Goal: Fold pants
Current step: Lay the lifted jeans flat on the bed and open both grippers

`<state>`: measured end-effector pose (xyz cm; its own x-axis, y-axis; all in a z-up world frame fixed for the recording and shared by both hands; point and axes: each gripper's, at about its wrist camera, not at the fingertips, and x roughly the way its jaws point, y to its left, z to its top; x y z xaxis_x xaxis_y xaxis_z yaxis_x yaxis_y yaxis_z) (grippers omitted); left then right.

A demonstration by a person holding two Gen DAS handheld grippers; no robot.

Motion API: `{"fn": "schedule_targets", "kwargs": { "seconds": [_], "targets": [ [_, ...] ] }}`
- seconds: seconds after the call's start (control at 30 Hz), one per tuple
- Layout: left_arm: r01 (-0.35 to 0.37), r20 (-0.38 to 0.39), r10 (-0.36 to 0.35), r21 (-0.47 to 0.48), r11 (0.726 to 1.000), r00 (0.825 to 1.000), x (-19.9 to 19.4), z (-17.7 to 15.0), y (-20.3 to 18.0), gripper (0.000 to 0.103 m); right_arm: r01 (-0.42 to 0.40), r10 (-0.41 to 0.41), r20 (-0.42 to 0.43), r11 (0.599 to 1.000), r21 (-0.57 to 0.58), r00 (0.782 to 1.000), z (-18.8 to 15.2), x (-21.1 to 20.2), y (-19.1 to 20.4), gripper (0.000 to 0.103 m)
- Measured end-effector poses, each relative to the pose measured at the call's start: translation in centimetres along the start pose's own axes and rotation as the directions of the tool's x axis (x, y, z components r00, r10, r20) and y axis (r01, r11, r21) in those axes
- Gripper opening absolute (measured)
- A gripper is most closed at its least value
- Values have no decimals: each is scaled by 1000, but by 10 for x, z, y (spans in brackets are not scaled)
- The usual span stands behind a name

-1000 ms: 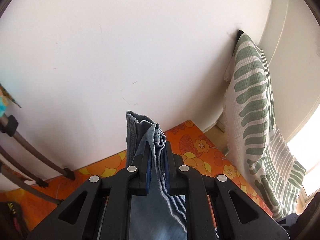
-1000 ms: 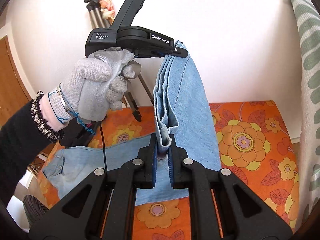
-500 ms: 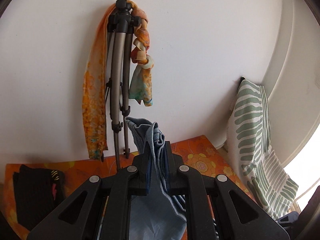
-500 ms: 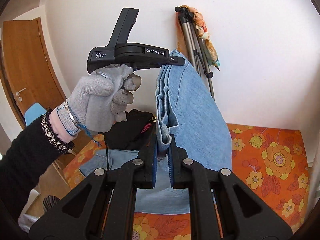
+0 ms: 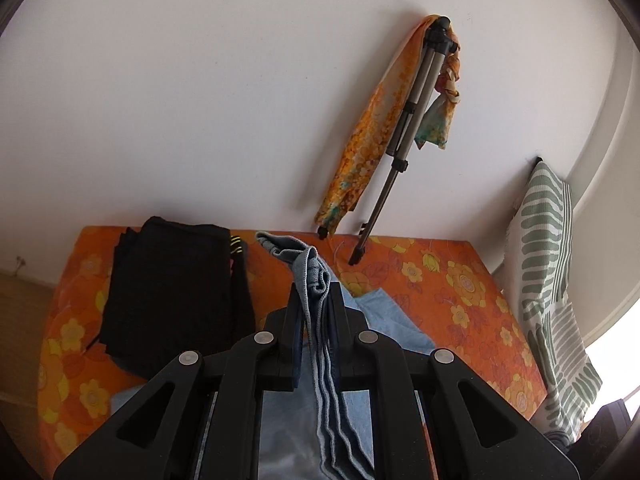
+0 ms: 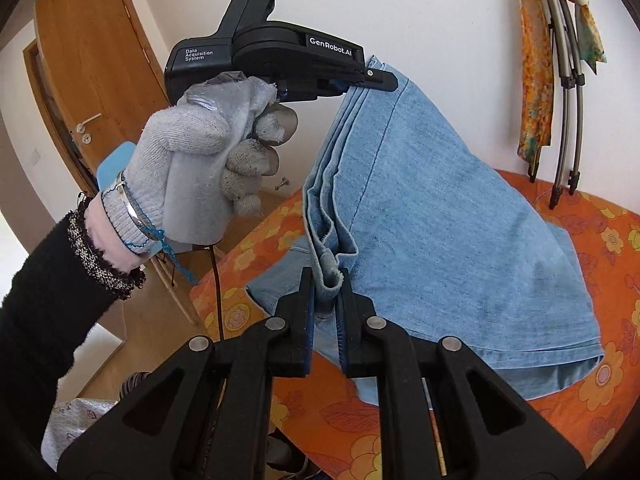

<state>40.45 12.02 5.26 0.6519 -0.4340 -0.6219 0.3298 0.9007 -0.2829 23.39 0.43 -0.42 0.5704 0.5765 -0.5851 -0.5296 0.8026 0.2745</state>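
Holding the light-blue denim pants [image 6: 432, 216] up between both grippers; most of the cloth hangs in the air, and the lower part drapes down onto the bed [image 6: 600, 240] with its orange flowered cover. I read the held edge as the long axis: it runs steeply from the left gripper [image 6: 380, 78], high and farther off, down to the right gripper [image 6: 326, 300] close to the camera. Layered hems are stacked along that edge.

Right jaws: clamped on a bunched denim corner. Left jaws: clamped likewise, seen in the left wrist view as a gathered fold [image 5: 316, 280] pinched between them.

Left hand [image 6: 200, 160] wears a grey knit glove, wrapped round the handle. Writing on the left gripper body: "GenRobot.AI" and "Data Acquisition System".

Folded black garment [image 5: 172, 300] lies on the bed's left part. Tripod [image 5: 404, 140] with an orange patterned scarf [image 5: 372, 132] stands on the bed against the white wall. Wooden door [image 6: 100, 80] at left.
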Motion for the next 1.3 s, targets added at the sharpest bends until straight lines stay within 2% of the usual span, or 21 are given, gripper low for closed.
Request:
{"fn": "schedule_targets", "kwargs": {
  "seconds": [0.13,0.33,0.57,0.7,0.83,0.9,1.0,1.1,1.17,1.2,1.3],
  "targets": [
    [-37,-49,34,-43,998,998,4,-32,49,9,-38,38,-68,999,2,997,-20,60,28,9],
    [-90,-122,81,-67,994,989,20,-75,106,9,-48,44,-178,999,-16,983,-49,140,58,9],
    [-114,-159,95,-114,987,983,33,-101,148,9,-35,33,-245,999,-6,969,-64,193,64,9],
    [-116,-171,91,-140,983,981,35,-114,161,9,-57,54,-258,998,-6,965,-68,194,71,10],
    [-136,-183,113,-121,983,977,33,-126,167,9,-94,84,-276,995,-24,958,-74,191,81,10],
    [-140,-201,106,-166,976,974,37,-132,178,9,-90,77,-296,995,-30,952,-77,200,81,10],
    [-185,-236,155,-111,976,959,50,-141,179,10,-106,89,-340,994,-29,936,-80,214,73,15],
    [-209,-251,178,-103,973,952,57,-145,181,13,-137,117,-345,990,-37,931,-80,209,67,19],
    [-218,-258,183,-115,969,949,57,-145,184,17,-145,123,-328,989,-42,937,-76,196,59,29],
    [-233,-266,195,-119,965,944,56,-145,186,23,-143,123,-307,989,-43,944,-73,187,53,36],
    [-279,-259,242,-120,953,935,44,-142,191,24,-109,103,-244,994,-10,964,-64,149,21,38]
  ]
}}
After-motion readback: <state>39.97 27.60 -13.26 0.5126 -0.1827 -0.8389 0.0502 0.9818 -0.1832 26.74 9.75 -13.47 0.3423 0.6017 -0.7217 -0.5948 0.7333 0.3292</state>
